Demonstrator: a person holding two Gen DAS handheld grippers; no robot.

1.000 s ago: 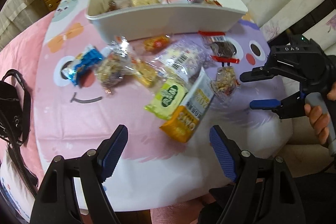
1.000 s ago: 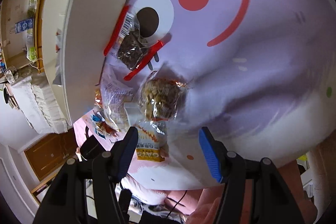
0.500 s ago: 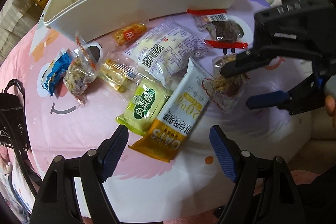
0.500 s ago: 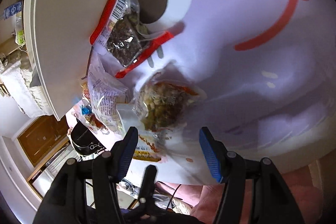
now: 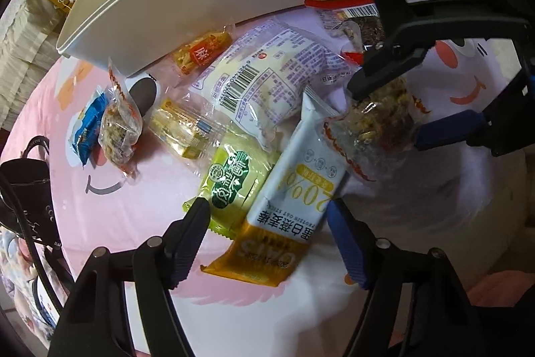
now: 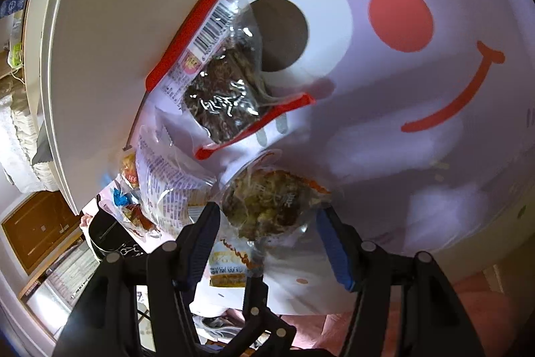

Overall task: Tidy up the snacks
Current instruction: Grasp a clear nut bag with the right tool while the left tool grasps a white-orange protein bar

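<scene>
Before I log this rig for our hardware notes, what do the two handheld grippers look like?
Both look alike. The left gripper has a black angular frame with round silver pivot pins and two fingers faced with ribbed blue pads. The right gripper shows the same black linkage, silver pins and blue pads. No hand, sleeve or lettering shows on either.

Dim indoor light, glare on snack wrappers [image 5: 267,82], heavy fisheye warp w/ dark corners.
</scene>
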